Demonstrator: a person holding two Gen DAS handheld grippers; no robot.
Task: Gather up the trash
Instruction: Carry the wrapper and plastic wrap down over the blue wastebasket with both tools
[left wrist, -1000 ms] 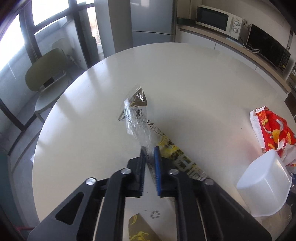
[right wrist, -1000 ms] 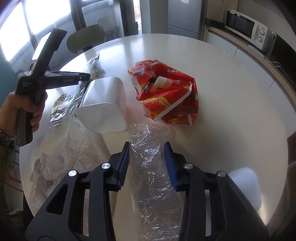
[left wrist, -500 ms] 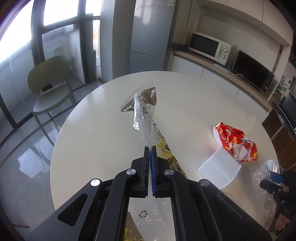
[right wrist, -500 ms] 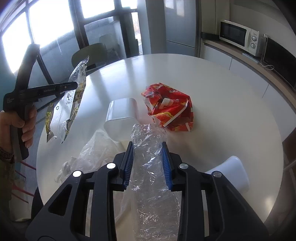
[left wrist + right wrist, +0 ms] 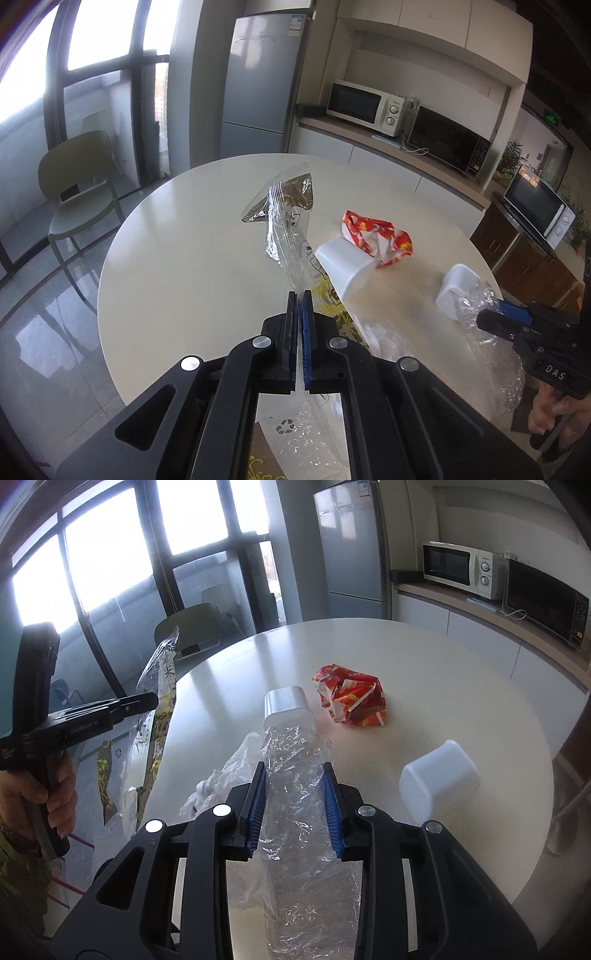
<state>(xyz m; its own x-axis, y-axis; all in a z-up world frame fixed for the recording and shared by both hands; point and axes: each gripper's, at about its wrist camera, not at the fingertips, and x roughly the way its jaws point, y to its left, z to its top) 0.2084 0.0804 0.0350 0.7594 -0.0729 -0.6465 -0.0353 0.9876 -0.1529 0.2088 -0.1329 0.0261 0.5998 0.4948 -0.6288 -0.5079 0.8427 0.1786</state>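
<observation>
Now one round, glossy white table [image 5: 461,686] is seen, bearing two smooth white plastic tubs [image 5: 286,707] and one crumpled red wrapper [image 5: 351,698]. One crinkly clear plastic bottle [image 5: 299,775] is clamped in the right gripper [image 5: 295,771]; one thin printed film wrapper [image 5: 286,221] is pinched, lifted, in the left gripper [image 5: 300,295].
</observation>
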